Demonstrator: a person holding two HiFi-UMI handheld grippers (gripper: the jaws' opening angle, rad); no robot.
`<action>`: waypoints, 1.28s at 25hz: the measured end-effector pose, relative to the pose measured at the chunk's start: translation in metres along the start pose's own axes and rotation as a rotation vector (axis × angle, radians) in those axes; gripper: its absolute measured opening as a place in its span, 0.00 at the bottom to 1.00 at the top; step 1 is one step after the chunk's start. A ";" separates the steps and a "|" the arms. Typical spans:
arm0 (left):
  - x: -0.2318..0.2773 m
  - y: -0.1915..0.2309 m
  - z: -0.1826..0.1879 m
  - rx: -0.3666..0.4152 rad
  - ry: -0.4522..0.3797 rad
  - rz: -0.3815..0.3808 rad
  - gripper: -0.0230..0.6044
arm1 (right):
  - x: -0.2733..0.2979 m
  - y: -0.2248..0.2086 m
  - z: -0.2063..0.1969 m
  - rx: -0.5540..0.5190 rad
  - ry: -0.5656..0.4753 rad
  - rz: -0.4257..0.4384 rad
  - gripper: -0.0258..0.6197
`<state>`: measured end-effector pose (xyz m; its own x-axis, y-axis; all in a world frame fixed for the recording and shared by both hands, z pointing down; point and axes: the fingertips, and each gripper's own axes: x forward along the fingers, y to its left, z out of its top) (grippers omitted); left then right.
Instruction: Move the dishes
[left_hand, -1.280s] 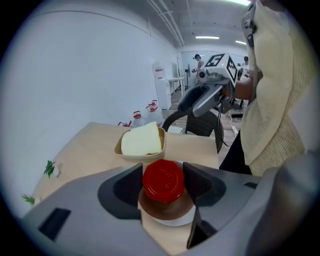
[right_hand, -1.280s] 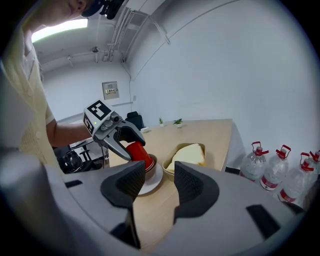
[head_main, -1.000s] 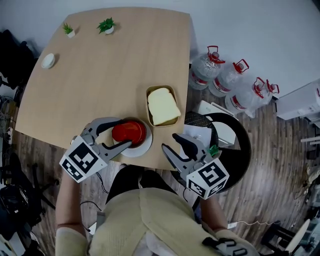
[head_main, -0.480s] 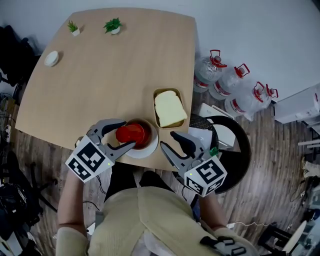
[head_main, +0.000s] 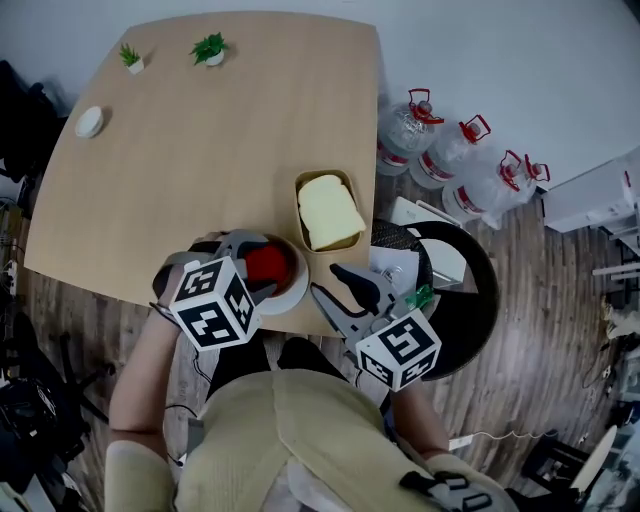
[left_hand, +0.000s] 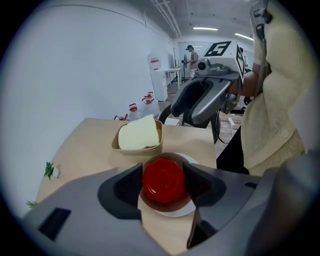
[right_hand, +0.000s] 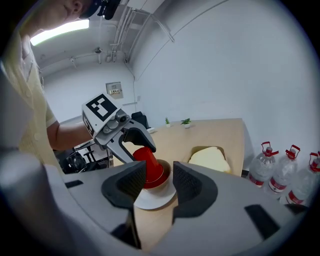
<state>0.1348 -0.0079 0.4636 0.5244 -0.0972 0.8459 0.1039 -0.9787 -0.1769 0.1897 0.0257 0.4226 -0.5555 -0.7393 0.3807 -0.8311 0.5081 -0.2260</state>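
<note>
The left gripper (head_main: 256, 268) is at the lower centre of the head view, close to the near edge of the counter (head_main: 220, 150). Its jaws are closed in on the red cup (left_hand: 162, 180), with one pad against each side of the cup wall. The red cup stands upside down in a brown bowl (left_hand: 168, 204). The bowl sits on a white plate (head_main: 291, 296).

The right gripper (head_main: 325, 281) is just right of the plate, off the counter edge. Its jaws are spread apart and hold nothing. The right gripper view shows the cup and plate beyond the gap between the jaws, not in it.

A slice of bread (head_main: 327, 210) lies in a tan tray (head_main: 300, 188). The tray is just above and right of the plate in the head view, near the right edge of the counter.

Two small potted plants (head_main: 209, 49) and a small white dish (head_main: 89, 121) stand at the upper left of the counter, well apart from the plate. Water bottles (head_main: 440, 150) with red caps stand on the floor at the right.
</note>
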 end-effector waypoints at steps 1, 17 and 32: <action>0.003 -0.001 -0.001 0.001 0.006 -0.006 0.45 | -0.002 -0.002 0.000 0.001 0.000 -0.005 0.30; 0.034 -0.010 -0.009 0.004 0.013 -0.029 0.44 | -0.007 -0.013 -0.011 0.015 0.017 -0.028 0.29; 0.012 0.003 -0.010 -0.283 -0.289 -0.060 0.44 | -0.006 -0.015 -0.009 0.005 0.030 -0.029 0.29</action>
<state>0.1328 -0.0137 0.4780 0.7445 -0.0229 0.6672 -0.0738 -0.9961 0.0481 0.2062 0.0263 0.4315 -0.5302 -0.7399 0.4140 -0.8470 0.4843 -0.2193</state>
